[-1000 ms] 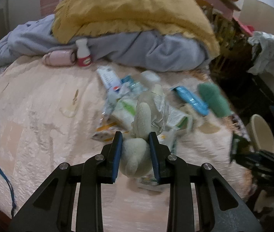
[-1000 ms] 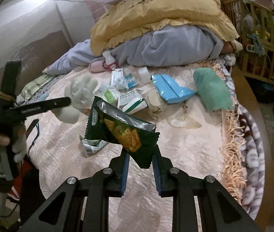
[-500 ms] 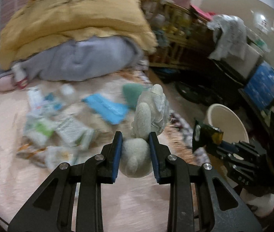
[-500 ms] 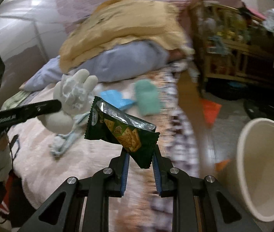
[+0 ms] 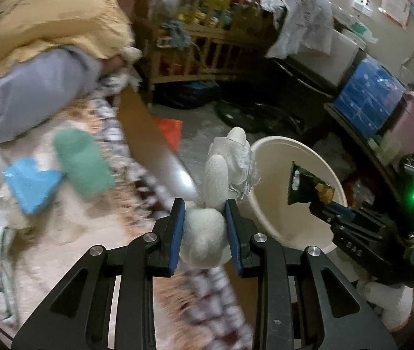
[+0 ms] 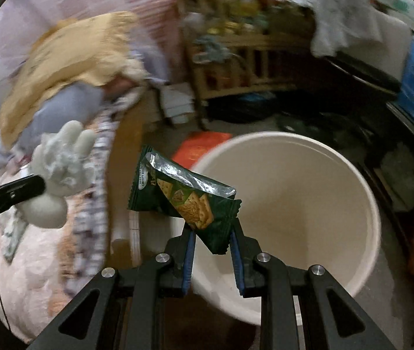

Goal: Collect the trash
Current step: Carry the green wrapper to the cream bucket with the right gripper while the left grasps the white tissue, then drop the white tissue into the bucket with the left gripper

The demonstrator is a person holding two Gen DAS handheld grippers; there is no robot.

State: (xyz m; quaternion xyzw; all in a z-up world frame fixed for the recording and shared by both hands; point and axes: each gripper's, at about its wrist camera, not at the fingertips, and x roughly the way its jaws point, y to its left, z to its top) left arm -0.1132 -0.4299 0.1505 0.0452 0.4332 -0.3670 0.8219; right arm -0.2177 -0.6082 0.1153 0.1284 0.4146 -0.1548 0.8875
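Note:
My left gripper (image 5: pixel 202 217) is shut on a white plush toy (image 5: pixel 207 233) with crumpled clear wrap (image 5: pixel 240 160) at its upper end; it hangs over the bed's edge, just left of the bin. A green cracker wrapper (image 6: pixel 183 195) with a foil-lined open end is pinched in my right gripper (image 6: pixel 211 237), which is shut on its lower corner. It hangs over the near left rim of a cream round bin (image 6: pixel 291 204). From the left wrist view the wrapper (image 5: pixel 306 186) and right gripper (image 5: pixel 328 208) show over the bin (image 5: pixel 268 204). The plush toy (image 6: pixel 58 175) and the left gripper's finger (image 6: pixel 8 194) appear at left in the right wrist view.
The bed (image 5: pixel 61 233) with a pink cover holds a green cloth (image 5: pixel 83 163), a blue packet (image 5: pixel 30 183) and more wrappers at left. Yellow and grey bedding (image 5: pixel 31 58) is piled behind. A wooden crib (image 5: pixel 201 46), a blue box (image 5: pixel 367 99) and dark clutter surround the floor.
Both grippers have swung right, from over the bed to the cream bin beside it, each keeping its load. The bin now fills the right wrist view.

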